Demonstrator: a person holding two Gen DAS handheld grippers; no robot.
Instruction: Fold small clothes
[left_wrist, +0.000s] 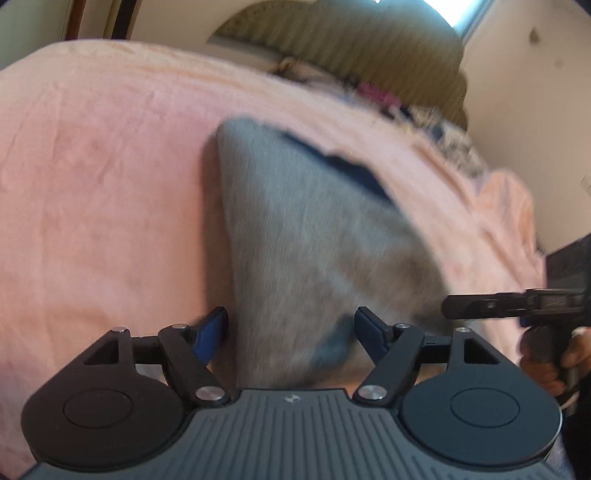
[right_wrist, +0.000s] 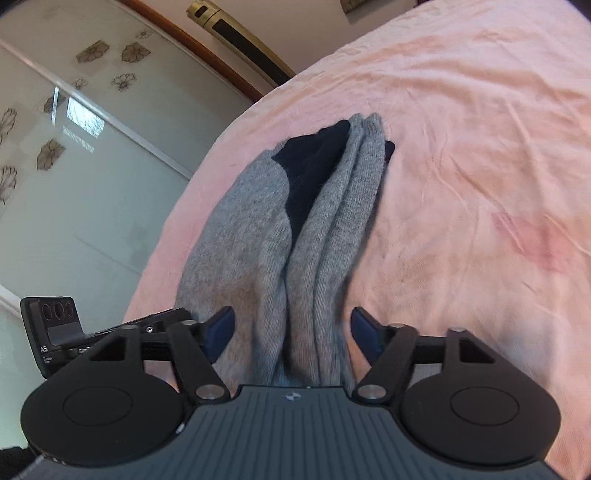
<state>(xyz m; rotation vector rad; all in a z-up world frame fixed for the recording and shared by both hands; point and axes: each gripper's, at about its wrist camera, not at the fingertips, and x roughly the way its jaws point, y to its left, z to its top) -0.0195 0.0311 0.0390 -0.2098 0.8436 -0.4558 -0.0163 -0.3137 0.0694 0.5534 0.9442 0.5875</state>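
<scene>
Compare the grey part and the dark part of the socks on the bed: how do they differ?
The grey knit covers most of the socks and runs from between the right gripper's fingers up the pink bedsheet; the dark patch is small and sits only near the far end. Grey looks mottled and fuzzy; the dark part looks flat navy or black. Both are the same soft knit, lying slack and bunched on the sheet, not pinched by either gripper.

Setting: a home bedroom. A bed (right_wrist: 480, 147) with a wrinkled pink sheet (left_wrist: 110, 184) fills both views. Past its edge stands a glossy wardrobe door (right_wrist: 74, 184) printed with flowers. An olive ribbed cushion (left_wrist: 351, 48) lies at the bed's far edge.
</scene>
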